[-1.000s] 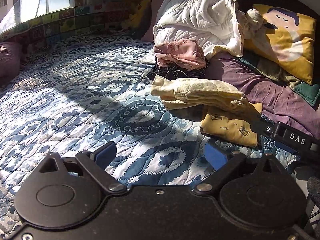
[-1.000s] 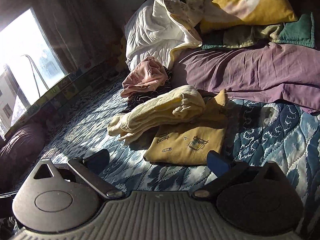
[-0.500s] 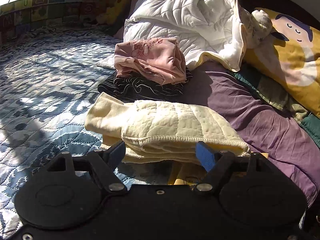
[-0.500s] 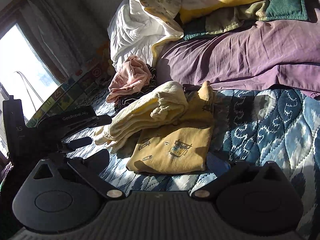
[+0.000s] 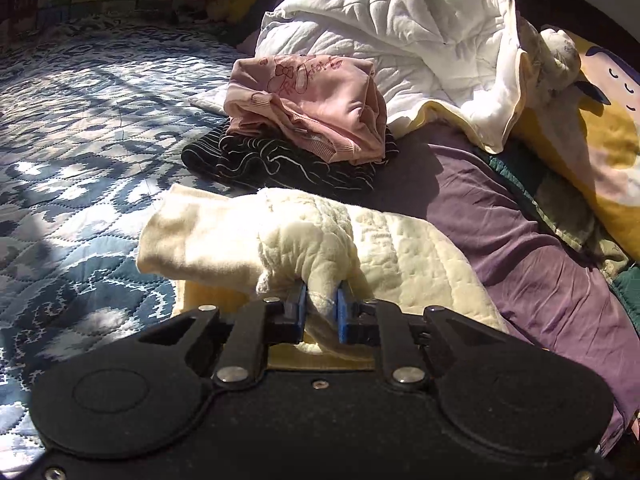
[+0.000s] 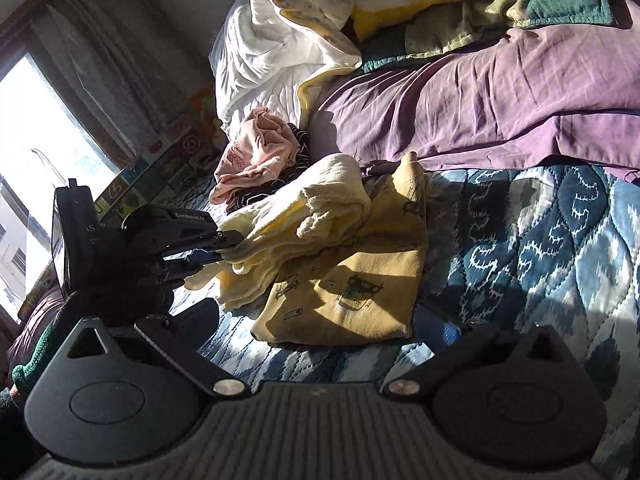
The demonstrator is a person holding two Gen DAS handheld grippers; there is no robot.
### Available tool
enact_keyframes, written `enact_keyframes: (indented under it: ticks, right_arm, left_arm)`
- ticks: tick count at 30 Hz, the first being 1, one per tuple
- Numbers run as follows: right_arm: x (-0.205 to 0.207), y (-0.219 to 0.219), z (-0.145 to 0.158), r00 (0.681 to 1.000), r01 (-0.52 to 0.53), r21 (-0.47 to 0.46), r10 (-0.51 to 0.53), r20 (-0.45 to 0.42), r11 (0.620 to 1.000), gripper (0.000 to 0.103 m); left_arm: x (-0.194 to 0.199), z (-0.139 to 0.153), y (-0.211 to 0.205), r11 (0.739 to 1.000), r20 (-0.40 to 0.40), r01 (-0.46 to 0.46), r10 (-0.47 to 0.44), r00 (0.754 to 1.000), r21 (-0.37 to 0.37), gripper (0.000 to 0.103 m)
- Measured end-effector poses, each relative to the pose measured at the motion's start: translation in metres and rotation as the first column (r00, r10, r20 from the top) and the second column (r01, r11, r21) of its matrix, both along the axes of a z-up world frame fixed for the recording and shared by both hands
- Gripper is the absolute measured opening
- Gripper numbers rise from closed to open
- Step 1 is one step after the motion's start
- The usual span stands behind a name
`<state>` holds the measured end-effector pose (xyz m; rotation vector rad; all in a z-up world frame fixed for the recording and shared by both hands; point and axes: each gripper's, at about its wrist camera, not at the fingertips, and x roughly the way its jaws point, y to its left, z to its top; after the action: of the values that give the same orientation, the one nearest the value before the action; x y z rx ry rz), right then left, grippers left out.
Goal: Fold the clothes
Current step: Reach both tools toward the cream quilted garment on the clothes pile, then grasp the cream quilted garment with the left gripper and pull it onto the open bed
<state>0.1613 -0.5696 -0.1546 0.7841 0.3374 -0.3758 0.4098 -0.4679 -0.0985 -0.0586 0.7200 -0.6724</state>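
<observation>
A cream quilted garment [image 5: 304, 240] lies bunched on the blue patterned bedspread [image 5: 80, 168], partly over a mustard printed garment [image 6: 352, 296]. My left gripper [image 5: 320, 314] is shut on a pinch of the cream garment's near edge; the right wrist view shows that gripper [image 6: 228, 246] gripping the cloth [image 6: 304, 216] from the left. My right gripper [image 6: 320, 332] stands open just in front of the mustard garment's near edge, nothing between its fingers. Behind lie a pink garment [image 5: 312, 100] on a black striped one [image 5: 280, 160].
A white quilt [image 5: 400, 40], a purple sheet [image 5: 520, 240] and a yellow pillow [image 5: 600, 140] fill the head of the bed. A window [image 6: 24, 160] with curtains is on the left. Open bedspread [image 6: 540, 248] lies to the right of the garments.
My left gripper moved forward to the cream garment and shut on its edge, bunching the cloth. The right gripper edged closer to the mustard garment and stayed open.
</observation>
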Motion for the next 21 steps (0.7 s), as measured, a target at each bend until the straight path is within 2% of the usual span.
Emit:
enact_keyframes:
  ticks: [4,5,6,7,10,11,12,13,14,15,16,18,19,21]
  right_arm:
    - [-0.001,0.005,0.006,1.0,-0.016,-0.012,0.017,0.021,1.0,0.102]
    - [-0.001,0.007,0.007,0.999,-0.019,-0.016,0.019,0.026,1.0,0.102]
    - [-0.002,0.009,0.009,0.999,-0.022,-0.02,0.022,0.032,1.0,0.102]
    - [-0.003,0.011,0.011,0.999,-0.023,-0.024,0.024,0.038,0.999,0.102]
    - [-0.007,0.015,0.016,0.998,-0.029,-0.031,0.031,0.059,0.999,0.102]
    - [-0.009,0.017,0.017,0.997,-0.033,-0.036,0.035,0.065,0.999,0.102]
    - [-0.009,0.021,0.019,0.997,-0.044,-0.045,0.047,0.069,0.998,0.102]
    - [-0.009,0.026,0.02,0.996,-0.055,-0.055,0.059,0.073,0.997,0.102]
    - [-0.01,0.03,0.021,0.994,-0.066,-0.065,0.071,0.078,0.996,0.102]
    - [-0.01,0.034,0.022,0.993,-0.077,-0.075,0.083,0.082,0.994,0.102]
    - [-0.01,0.038,0.024,0.992,-0.088,-0.085,0.095,0.086,0.993,0.102]
    - [-0.01,0.049,0.028,0.986,-0.125,-0.107,0.135,0.096,0.986,0.102]
    - [-0.011,0.06,0.03,0.98,-0.155,-0.128,0.169,0.104,0.979,0.102]
    - [-0.013,0.081,0.036,0.965,-0.215,-0.171,0.236,0.117,0.962,0.102]
  left_arm:
    - [-0.031,0.031,0.035,1.0,0.091,-0.018,0.018,0.996,-0.001,0.012]
    - [-0.042,0.04,0.047,0.999,0.142,-0.029,0.026,0.989,0.021,0.012]
    - [-0.06,0.052,0.058,0.996,0.254,-0.046,0.025,0.967,0.077,0.012]
    - [-0.074,0.063,0.072,0.993,0.329,-0.064,0.027,0.944,0.102,0.012]
    - [-0.102,0.093,0.114,0.981,0.471,-0.155,0.081,0.879,0.12,0.012]
    - [-0.113,0.102,0.125,0.968,0.545,-0.202,0.09,0.834,0.15,0.012]
    - [-0.119,0.112,0.142,0.967,0.556,-0.221,0.114,0.823,0.129,0.012]
    - [-0.124,0.122,0.162,0.97,0.54,-0.229,0.148,0.829,0.086,0.012]
    - [-0.13,0.131,0.178,0.965,0.548,-0.253,0.172,0.819,0.076,0.012]
    - [-0.141,0.138,0.189,0.952,0.598,-0.289,0.172,0.783,0.104,0.012]
    - [-0.152,0.145,0.202,0.947,0.62,-0.304,0.177,0.764,0.106,0.012]
    - [-0.167,0.159,0.237,0.951,0.583,-0.302,0.213,0.784,0.059,0.012]
    - [-0.178,0.162,0.248,0.943,0.606,-0.324,0.213,0.767,0.079,0.012]
    - [-0.194,0.164,0.278,0.938,0.586,-0.339,0.233,0.776,0.076,0.012]
